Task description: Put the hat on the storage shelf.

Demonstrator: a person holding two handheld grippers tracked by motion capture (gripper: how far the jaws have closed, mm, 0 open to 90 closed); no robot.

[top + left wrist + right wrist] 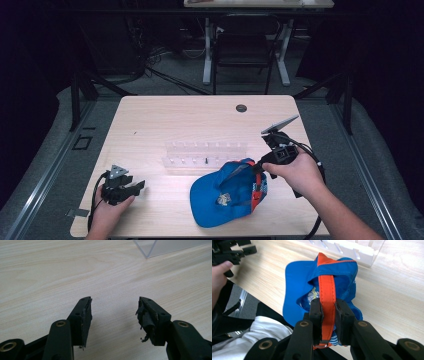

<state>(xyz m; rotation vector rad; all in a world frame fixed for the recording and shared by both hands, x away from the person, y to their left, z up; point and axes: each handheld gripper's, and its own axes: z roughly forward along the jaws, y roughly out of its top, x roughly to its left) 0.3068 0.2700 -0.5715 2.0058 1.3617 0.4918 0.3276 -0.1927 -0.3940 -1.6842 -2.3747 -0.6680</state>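
Right hand-held gripper [328, 315] pinched the blue cap's [220, 192] orange strap [327, 293], left hand-held gripper [113, 315] spread apart over the bare desk [200, 120]

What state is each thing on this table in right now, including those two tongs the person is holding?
Left tongs: open, holding nothing, low over bare wood near the table's left front.
Right tongs: shut on the orange strap.
Orange strap: pinched between the jaws, pulled taut.
Blue cap: upside down, inside facing up, brim toward the table's front edge.
Clear plastic rack: upright behind the cap.
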